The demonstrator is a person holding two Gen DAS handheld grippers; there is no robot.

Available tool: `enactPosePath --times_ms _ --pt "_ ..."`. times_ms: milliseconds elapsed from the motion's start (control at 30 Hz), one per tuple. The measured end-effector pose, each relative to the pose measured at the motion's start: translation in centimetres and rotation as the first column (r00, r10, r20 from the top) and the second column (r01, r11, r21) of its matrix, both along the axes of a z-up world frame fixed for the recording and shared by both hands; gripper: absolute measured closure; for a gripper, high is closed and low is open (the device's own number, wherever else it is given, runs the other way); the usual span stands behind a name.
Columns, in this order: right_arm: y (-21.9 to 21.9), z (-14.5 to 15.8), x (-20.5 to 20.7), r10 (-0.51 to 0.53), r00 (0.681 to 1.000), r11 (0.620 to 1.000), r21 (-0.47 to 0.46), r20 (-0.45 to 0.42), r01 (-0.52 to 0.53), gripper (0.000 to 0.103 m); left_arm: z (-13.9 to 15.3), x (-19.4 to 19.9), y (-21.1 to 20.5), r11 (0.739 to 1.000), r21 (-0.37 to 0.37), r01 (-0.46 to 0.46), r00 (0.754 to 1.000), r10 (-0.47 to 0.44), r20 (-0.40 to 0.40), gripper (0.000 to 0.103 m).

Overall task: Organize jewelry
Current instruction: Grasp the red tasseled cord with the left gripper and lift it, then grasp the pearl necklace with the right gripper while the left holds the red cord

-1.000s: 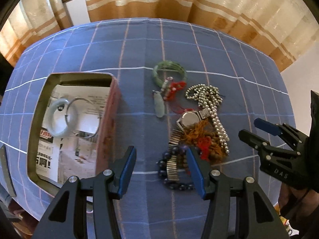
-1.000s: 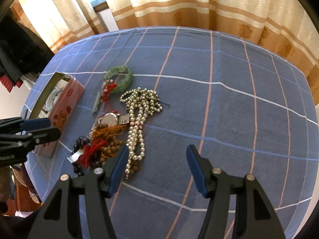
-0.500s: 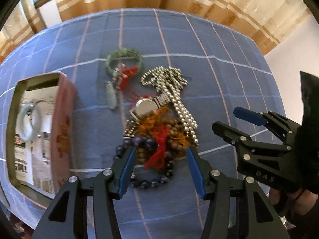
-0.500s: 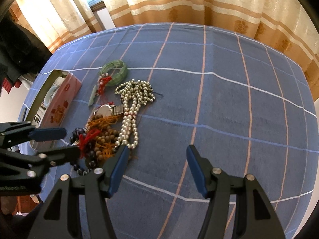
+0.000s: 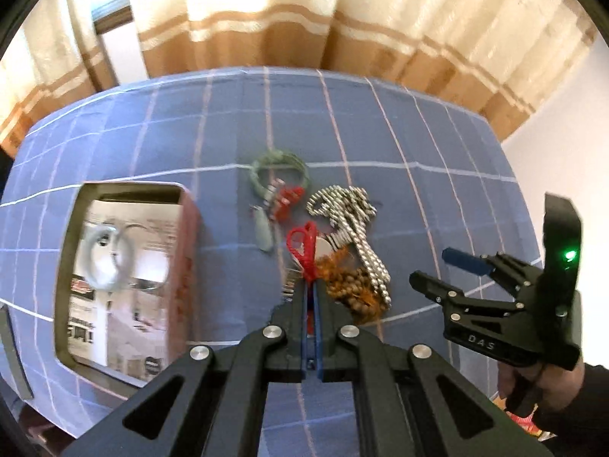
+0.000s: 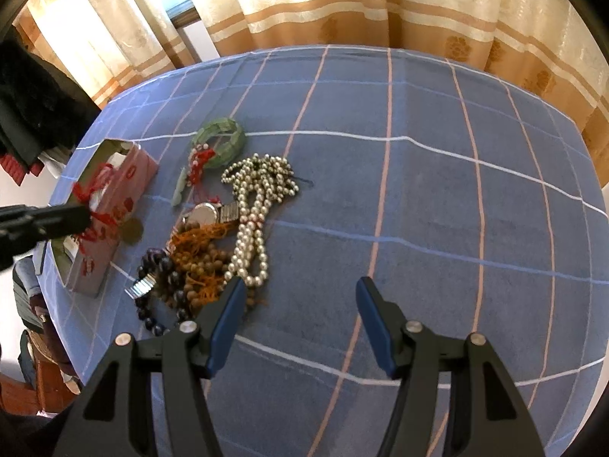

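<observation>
My left gripper point(image 5: 311, 285) is shut on a red cord piece point(image 5: 303, 246) and holds it lifted above the jewelry pile; in the right wrist view the red cord point(image 6: 89, 194) hangs from it with a round pendant point(image 6: 131, 230) below. The pile holds a pearl necklace point(image 6: 251, 205), a watch point(image 6: 207, 213), brown beads with an orange tassel point(image 6: 201, 259), dark beads point(image 6: 152, 266) and a green bangle point(image 6: 220, 141). The pink box point(image 5: 125, 278) at left holds a pale bangle point(image 5: 101, 259). My right gripper point(image 6: 300, 318) is open and empty, near the pile.
The blue checked tablecloth point(image 6: 418, 209) covers the table. Striped curtains point(image 6: 380, 3) hang behind the far edge. A jade pendant with red knots point(image 5: 264, 230) lies between the box and the pile. Dark clothes point(image 6: 34, 106) hang off the table's left.
My left gripper has shut on the red cord in the pile and lifted it up and back. My right gripper has stayed open and hardly moved.
</observation>
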State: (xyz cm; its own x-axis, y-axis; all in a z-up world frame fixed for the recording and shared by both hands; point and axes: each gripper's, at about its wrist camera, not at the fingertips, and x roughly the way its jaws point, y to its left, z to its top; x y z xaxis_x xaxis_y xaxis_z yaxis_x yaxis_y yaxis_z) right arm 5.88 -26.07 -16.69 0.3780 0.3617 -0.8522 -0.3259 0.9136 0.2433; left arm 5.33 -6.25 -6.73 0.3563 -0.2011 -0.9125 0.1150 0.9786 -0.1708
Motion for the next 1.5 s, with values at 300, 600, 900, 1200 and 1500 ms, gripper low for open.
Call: enactPosePath --times_ms 300,600,900,1200,1500 --pt "3.2 -0.4 2.3 0.063 0.998 0.998 -0.001 0.006 -0.063 0.041 0.5 -0.2 2.4 0.998 0.002 -0.069 0.998 0.069 0.010 0.102" --pt "4.8 -1.0 4.8 0.037 0.999 0.999 -0.029 0.006 -0.037 0.057 0.5 0.0 2.7 0.998 -0.003 -0.064 0.998 0.064 0.011 0.102" --pt "5.6 -0.9 7.4 0.010 0.999 0.999 -0.045 0.032 -0.009 0.056 0.4 1.3 3.6 0.997 0.005 -0.081 0.997 0.081 0.015 0.102" --pt "5.3 0.0 7.4 0.067 0.997 0.998 0.001 0.039 -0.067 0.094 0.7 1.9 4.0 0.996 -0.007 -0.085 0.996 0.085 0.023 0.102" --pt "3.5 3.9 6.6 0.071 0.993 0.996 0.051 0.091 -0.076 0.095 1.7 2.4 4.5 0.995 -0.019 -0.102 0.994 0.103 0.048 0.102"
